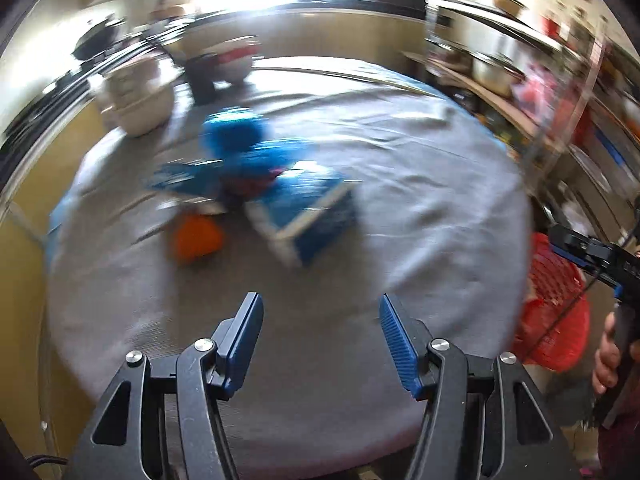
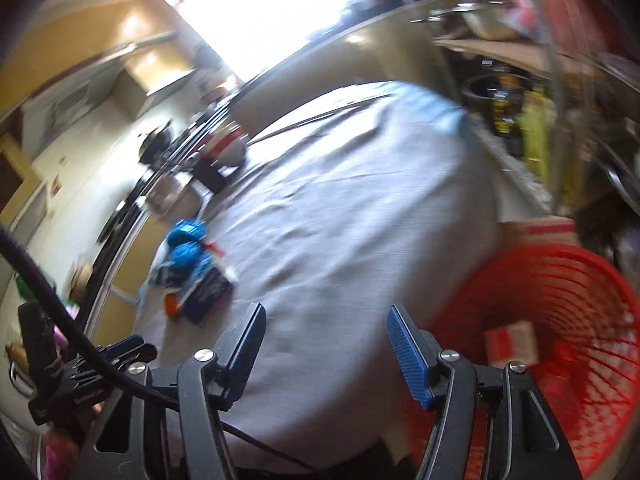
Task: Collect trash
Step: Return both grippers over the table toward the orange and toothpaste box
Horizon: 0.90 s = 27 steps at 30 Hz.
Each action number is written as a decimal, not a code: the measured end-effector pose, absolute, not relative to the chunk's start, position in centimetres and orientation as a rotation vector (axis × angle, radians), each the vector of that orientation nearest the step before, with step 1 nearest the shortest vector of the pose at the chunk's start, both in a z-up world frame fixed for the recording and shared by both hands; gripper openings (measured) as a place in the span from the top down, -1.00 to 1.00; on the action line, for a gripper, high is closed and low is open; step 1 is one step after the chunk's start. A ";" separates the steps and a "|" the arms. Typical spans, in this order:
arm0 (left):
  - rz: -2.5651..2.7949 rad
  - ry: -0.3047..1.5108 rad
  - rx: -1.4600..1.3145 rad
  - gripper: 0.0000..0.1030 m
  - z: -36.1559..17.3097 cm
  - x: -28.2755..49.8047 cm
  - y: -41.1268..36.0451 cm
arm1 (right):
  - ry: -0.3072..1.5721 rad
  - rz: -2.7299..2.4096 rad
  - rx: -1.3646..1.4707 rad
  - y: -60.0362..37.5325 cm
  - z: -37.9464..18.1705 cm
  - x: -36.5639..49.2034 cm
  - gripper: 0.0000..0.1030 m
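Blurred trash lies on the grey-clothed round table: blue wrappers, a blue carton and an orange piece. My left gripper stands open over the table's near part, nothing between its fingers. In the right wrist view the same blue pile sits at the table's left. My right gripper is open and empty at the table's near edge, beside the red mesh basket, which holds a red-and-white box. The right gripper's body shows at the left view's right edge.
A white bowl, a dark box and a red-and-white bowl stand at the table's far left. Cluttered shelves run along the right. A yellow wall and counter lie left. The red basket stands off the table's right edge.
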<state>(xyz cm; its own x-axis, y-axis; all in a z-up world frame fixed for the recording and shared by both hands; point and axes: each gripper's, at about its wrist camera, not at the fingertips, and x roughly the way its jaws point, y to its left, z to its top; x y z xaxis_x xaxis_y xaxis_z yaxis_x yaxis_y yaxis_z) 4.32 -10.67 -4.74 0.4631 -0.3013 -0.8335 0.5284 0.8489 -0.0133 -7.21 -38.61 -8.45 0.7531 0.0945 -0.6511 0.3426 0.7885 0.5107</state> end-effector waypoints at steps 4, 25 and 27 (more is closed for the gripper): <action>-0.417 0.969 0.200 -0.19 -5.0 5.8 -5.8 | 0.750 -0.056 0.596 -34.2 -7.9 -3.7 -0.30; -0.318 0.989 -0.023 -0.31 -5.2 10.2 2.2 | 0.893 0.064 0.475 -25.1 -9.3 2.9 -0.30; -0.314 0.989 -0.033 -0.31 -5.3 10.2 2.4 | 0.911 0.040 0.455 -24.6 -9.3 4.3 -0.30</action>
<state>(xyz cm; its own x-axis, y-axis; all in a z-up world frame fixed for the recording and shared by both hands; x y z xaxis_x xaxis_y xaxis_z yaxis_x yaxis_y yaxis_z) 10.20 2.37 -5.32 0.5079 -0.2754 -0.8162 0.2458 0.9545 -0.1691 4.28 -24.58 -9.32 0.6192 0.2236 -0.7527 0.1564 0.9043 0.3973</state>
